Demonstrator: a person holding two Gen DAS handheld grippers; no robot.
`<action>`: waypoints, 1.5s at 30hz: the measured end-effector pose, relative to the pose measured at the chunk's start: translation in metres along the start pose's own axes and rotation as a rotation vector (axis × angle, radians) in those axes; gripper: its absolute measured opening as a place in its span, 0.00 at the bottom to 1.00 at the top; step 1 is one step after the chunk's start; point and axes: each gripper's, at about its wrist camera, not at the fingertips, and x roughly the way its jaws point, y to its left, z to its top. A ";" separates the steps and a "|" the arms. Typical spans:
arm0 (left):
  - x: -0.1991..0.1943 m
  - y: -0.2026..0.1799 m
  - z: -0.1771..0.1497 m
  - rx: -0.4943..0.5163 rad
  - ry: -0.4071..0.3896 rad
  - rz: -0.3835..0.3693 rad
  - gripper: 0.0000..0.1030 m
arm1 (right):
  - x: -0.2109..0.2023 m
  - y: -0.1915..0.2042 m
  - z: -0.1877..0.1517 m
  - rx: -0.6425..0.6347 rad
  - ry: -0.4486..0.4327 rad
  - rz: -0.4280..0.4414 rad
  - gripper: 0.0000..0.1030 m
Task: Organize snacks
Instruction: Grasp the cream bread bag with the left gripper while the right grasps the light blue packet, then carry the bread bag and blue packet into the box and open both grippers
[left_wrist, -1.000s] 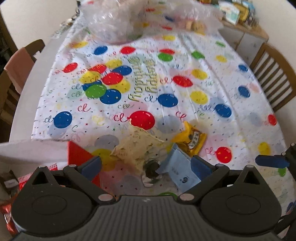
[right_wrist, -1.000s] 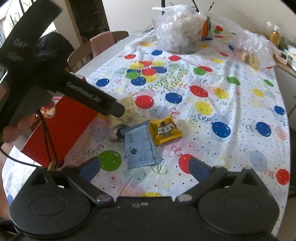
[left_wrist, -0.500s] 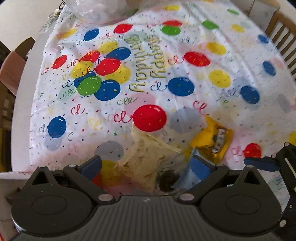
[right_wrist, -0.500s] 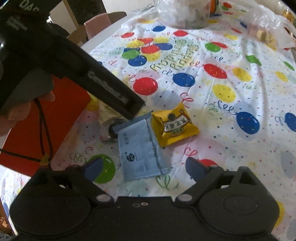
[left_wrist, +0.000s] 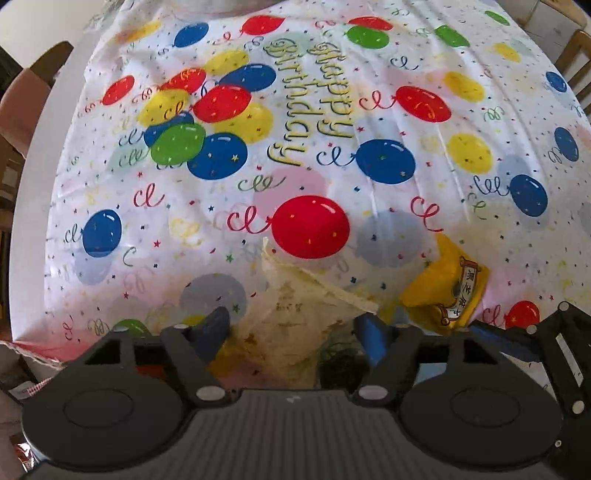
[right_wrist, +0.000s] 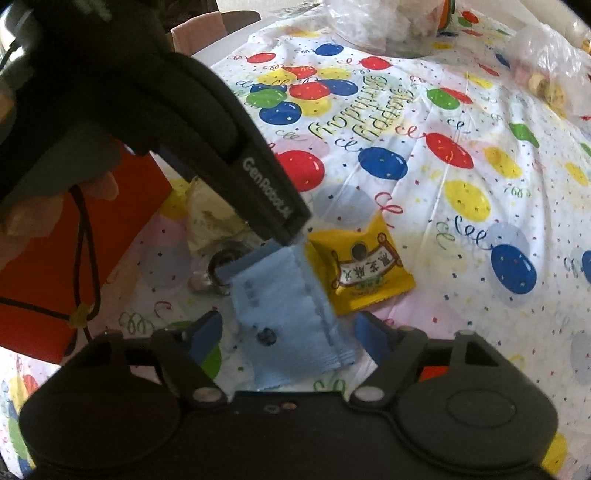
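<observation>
Three snack packets lie close together on the balloon-print tablecloth (left_wrist: 369, 110). My left gripper (left_wrist: 291, 330) points down over a cream packet (left_wrist: 295, 302); its jaws are closing with the packet between the blue pads, and no firm press shows. My right gripper (right_wrist: 288, 338) straddles a light blue packet (right_wrist: 284, 306), jaws also closing, pads just beside its edges. A yellow packet (right_wrist: 365, 273) lies right of the blue one, untouched; it also shows in the left wrist view (left_wrist: 447, 291). The left gripper's black housing (right_wrist: 240, 155) hides part of the cream packet (right_wrist: 210, 218).
A red box (right_wrist: 55, 258) stands at the table's left edge by a hand (right_wrist: 22, 218). A small dark round thing (right_wrist: 221, 258) lies beside the blue packet. Clear plastic bags (right_wrist: 388, 26) sit at the far end. Wooden chairs (left_wrist: 576, 62) flank the table.
Both grippers have come down and closer to the packets, and both sets of jaws have narrowed. The left now frames the cream packet, the right the light blue one.
</observation>
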 end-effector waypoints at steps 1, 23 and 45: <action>0.001 0.000 0.000 -0.003 0.002 -0.005 0.70 | 0.000 0.002 0.000 -0.011 -0.003 -0.007 0.71; -0.024 0.019 -0.033 -0.155 -0.040 -0.086 0.43 | -0.033 -0.004 -0.022 0.071 -0.047 -0.023 0.45; -0.145 0.049 -0.132 -0.142 -0.192 -0.228 0.43 | -0.148 0.040 -0.041 0.154 -0.172 -0.069 0.45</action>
